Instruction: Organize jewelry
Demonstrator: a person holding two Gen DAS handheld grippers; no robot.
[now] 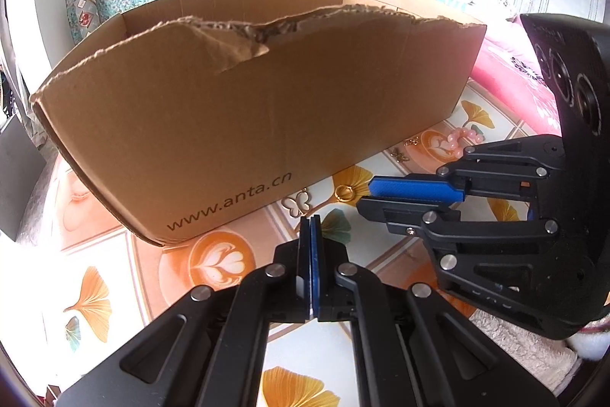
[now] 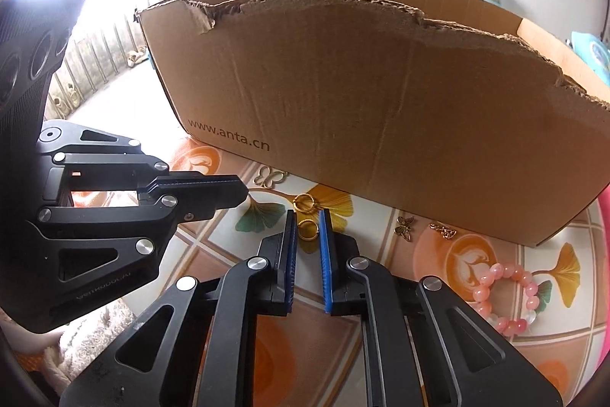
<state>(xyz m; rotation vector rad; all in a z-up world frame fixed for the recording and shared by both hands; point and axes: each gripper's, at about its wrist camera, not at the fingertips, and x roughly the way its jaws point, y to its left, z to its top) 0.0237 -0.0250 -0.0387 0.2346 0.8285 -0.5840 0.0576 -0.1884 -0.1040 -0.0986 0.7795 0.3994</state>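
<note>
Gold ring [image 2: 307, 229] lies on the patterned tablecloth [image 2: 213, 246] between the right gripper [image 2: 308, 227] pads, jaws narrowly apart, not pressing it. A second gold ring [image 2: 303, 203] sits just beyond, near the cardboard box [image 2: 381, 121]. Left gripper [image 1: 310, 222] is fully closed, empty.

Surface: a tablecloth [image 2: 213, 254] printed with ginkgo leaves and latte cups is seen.
Box: a torn cardboard box [image 2: 381, 121] is stood on it.
Rings: two gold rings [image 2: 304, 203] are laid just before the box.
Charms: a pale butterfly charm [image 2: 270, 177], a bronze one [image 2: 404, 227] and a small gold charm [image 2: 444, 229] are spotted nearby.
Bracelet: a pink bead bracelet [image 2: 507, 296] is laid to the right.
</note>
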